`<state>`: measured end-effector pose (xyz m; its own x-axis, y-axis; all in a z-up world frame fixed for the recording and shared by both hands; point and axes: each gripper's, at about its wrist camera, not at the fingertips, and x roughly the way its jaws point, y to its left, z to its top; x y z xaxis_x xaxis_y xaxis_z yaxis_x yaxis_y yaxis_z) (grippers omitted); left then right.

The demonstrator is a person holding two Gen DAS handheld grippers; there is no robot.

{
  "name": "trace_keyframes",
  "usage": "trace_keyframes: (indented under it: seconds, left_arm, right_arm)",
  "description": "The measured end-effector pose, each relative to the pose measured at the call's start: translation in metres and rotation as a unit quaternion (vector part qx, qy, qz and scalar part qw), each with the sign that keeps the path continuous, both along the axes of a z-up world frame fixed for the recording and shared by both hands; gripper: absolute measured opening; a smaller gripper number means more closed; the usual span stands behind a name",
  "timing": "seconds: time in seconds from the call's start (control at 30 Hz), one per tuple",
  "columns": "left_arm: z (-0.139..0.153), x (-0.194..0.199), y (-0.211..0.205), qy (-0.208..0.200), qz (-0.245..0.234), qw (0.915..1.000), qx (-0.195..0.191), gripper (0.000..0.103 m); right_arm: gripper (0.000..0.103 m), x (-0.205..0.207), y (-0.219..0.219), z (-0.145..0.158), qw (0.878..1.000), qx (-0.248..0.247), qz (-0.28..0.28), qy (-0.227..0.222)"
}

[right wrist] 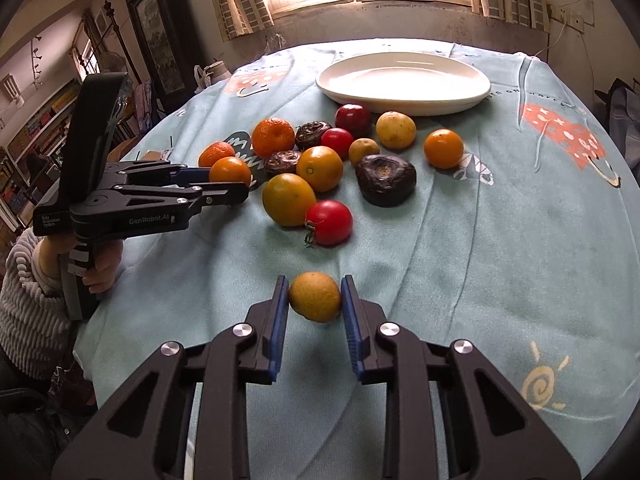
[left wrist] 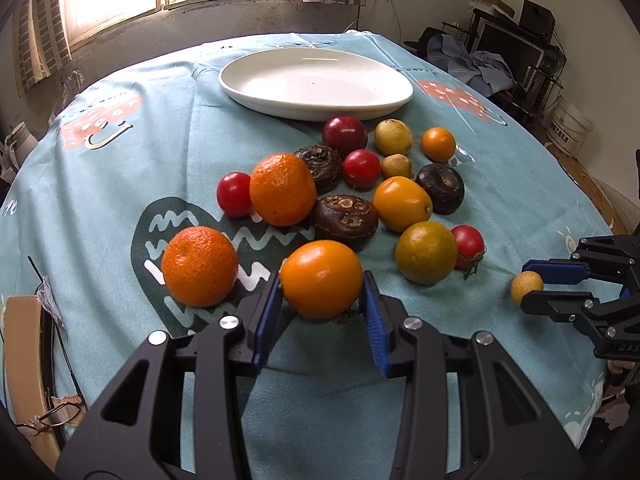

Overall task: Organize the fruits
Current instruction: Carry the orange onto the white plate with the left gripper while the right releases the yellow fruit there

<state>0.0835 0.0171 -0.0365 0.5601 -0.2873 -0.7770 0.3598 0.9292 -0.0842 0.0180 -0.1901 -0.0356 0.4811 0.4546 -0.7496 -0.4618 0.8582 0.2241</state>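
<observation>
left wrist view: left tongs [left wrist: 322, 300] clamp an orange [left wrist: 321, 278]; right tongs [right wrist: 314, 300] clamp a small yellow fruit [right wrist: 315, 297].

Both grippers are black with blue bumpy pads on the fingers and round silver screws on top. The left gripper [right wrist: 228, 184] has white words on its side and a flat black box on top. The hand [right wrist: 98, 268] under it wears a fuzzy grey ribbed sleeve [right wrist: 20, 304]

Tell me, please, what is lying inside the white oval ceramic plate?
Nothing shows inside the white oval ceramic plate: its basin looks bare in both views, though window glare washes out part of it.
</observation>
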Motion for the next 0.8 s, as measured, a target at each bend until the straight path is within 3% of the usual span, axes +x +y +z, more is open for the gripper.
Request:
trace_keyframes:
  seconds: [0.13, 0.27, 0.4, 0.5, 0.67, 0.8]
  left_arm:
    - [0.001, -0.002, -0.001, -0.003, -0.002, 1.0, -0.001, 0.04]
    - [0.018, 0.01, -0.005, -0.007, -0.003, 1.0, -0.006, 0.04]
    - [0.053, 0.045, -0.017, -0.032, -0.003, 0.9994, -0.007, 0.04]
    - [0.07, 0.085, -0.028, -0.038, 0.01, 0.9991, -0.013, 0.04]
    - [0.061, 0.151, -0.043, -0.022, 0.038, 0.999, -0.001, 0.04]
    - [0.039, 0.181, -0.047, 0.003, 0.048, 0.9989, -0.003, 0.04]
  right_arm:
    - [0.027, -0.014, -0.009, 0.002, 1.0, 0.004, -0.006, -0.007]
    - [0.027, -0.006, -0.02, 0.032, 0.998, 0.018, -0.025, -0.046]
    - [0.027, 0.042, -0.028, 0.074, 0.993, 0.037, -0.058, -0.095]
    - [0.027, 0.096, -0.032, 0.087, 0.989, 0.047, -0.091, -0.107]
    - [0.027, 0.183, -0.031, 0.067, 0.987, 0.05, -0.129, -0.079]
    - [0.027, 0.219, -0.024, 0.038, 0.988, 0.043, -0.139, -0.054]
